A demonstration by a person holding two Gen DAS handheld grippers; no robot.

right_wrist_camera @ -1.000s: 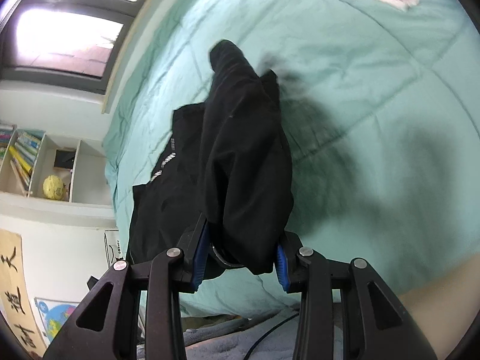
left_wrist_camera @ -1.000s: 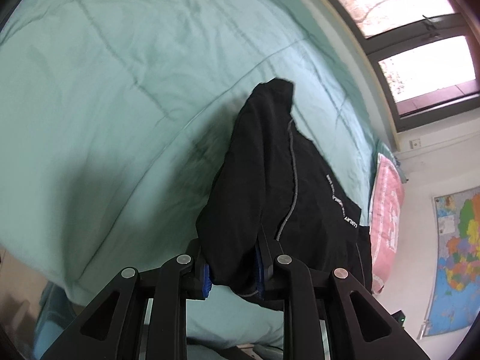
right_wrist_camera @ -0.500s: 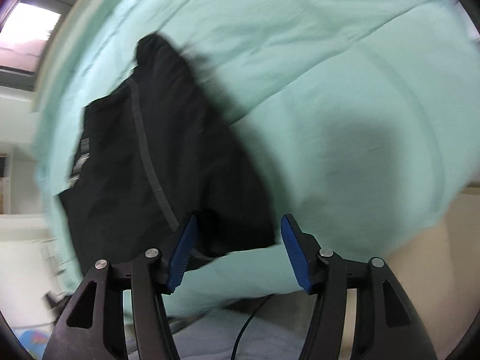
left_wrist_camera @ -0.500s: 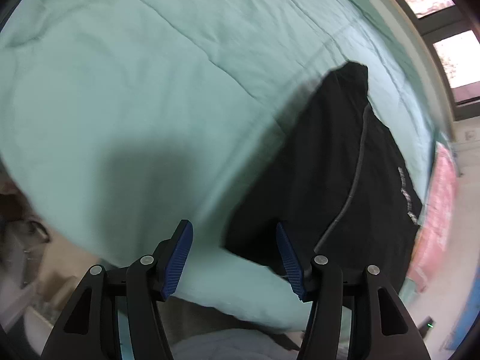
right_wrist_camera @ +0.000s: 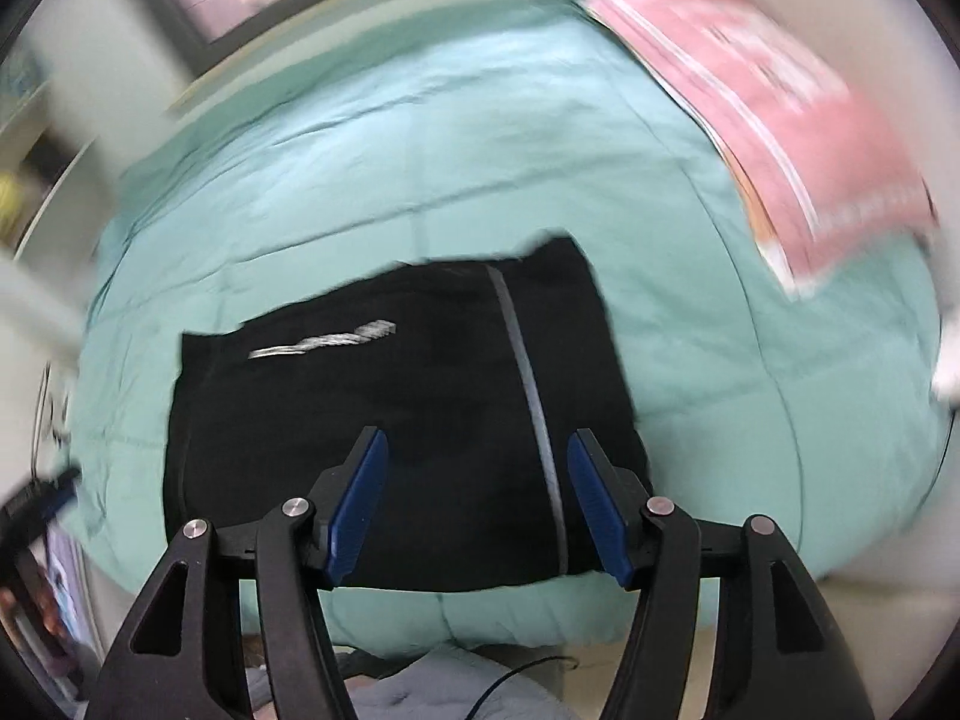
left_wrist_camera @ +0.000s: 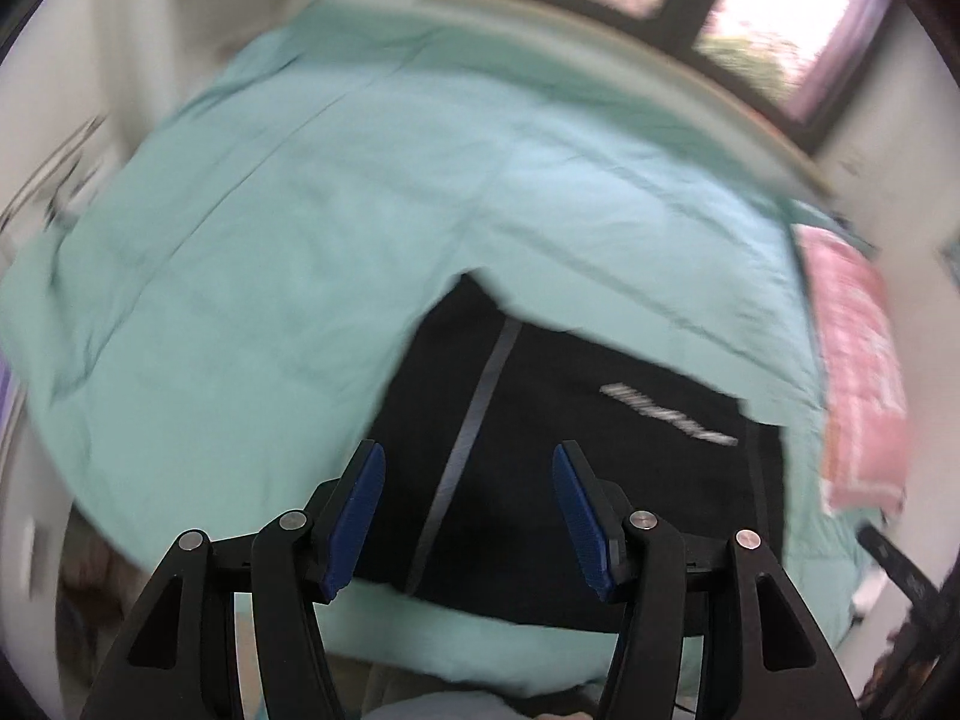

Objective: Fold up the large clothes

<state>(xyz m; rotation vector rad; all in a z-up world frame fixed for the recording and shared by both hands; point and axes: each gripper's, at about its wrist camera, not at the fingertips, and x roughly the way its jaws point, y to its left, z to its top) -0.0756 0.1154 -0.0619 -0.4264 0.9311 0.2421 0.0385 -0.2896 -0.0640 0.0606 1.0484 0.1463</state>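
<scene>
A black garment (left_wrist_camera: 570,450) with a grey stripe and white lettering lies folded flat on the mint-green bed cover (left_wrist_camera: 270,252), near the front edge. It also shows in the right wrist view (right_wrist_camera: 420,420). My left gripper (left_wrist_camera: 468,516) is open and empty, held above the garment's near left part. My right gripper (right_wrist_camera: 477,504) is open and empty, held above the garment's near right part. Both views are motion-blurred.
A pink pillow (left_wrist_camera: 858,384) lies at the right end of the bed and shows in the right wrist view (right_wrist_camera: 780,96) too. A window (left_wrist_camera: 720,18) runs along the far side. The green cover (right_wrist_camera: 420,150) stretches beyond the garment.
Both grippers let go of the garment, opened and pulled back. The garment dropped from hanging in the jaws to lying flat on the bed.
</scene>
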